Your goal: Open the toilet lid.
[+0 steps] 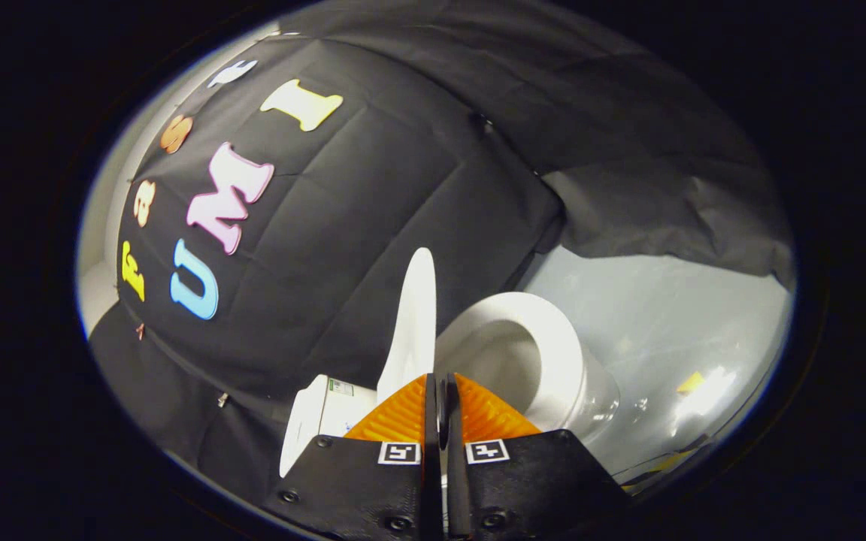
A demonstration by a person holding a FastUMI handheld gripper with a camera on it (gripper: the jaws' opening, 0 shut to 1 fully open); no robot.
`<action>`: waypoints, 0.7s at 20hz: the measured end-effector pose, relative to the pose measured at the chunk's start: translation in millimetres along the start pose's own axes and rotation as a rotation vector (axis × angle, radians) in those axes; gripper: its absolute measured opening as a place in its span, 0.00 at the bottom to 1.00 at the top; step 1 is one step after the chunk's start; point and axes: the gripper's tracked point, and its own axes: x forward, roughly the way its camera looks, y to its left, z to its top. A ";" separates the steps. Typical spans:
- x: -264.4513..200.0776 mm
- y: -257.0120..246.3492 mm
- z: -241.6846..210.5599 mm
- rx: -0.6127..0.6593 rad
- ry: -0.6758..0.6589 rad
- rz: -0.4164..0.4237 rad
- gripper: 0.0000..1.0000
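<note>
A white toilet lid (414,323) stands raised on edge just beyond the gripper (441,387), with the open toilet bowl (523,353) to its right and the cistern (320,421) to its left, against the black cloth wall (373,188) of the booth. The view is tilted, so the whole toilet leans across the scene above a pale glossy floor (666,323).

The lid looks like a thin, stiff plastic shell: light to swing on its hinge, smooth and likely slippery, prone to slipping out of a loose pinch and dropping back. Its free rim, farthest from the hinge, seems the sensible place to take hold, since that gives the most leverage.

The two orange ribbed fingers (403,417) are drawn almost together, leaving only a thin dark slit between them. The lid's near edge runs down into that slit, so the fingers appear to be pinching it, though the contact itself is hidden behind their tips. Judged from its upright stance, the lid appears already open or very nearly so.
</note>
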 end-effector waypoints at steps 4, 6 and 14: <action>-11.3 56.3 -2.2 -0.174 -0.032 0.008 0.08; -15.4 75.8 -5.1 -0.271 -0.042 -0.005 0.08; -23.2 145.3 -18.9 -0.493 -0.073 -0.022 0.09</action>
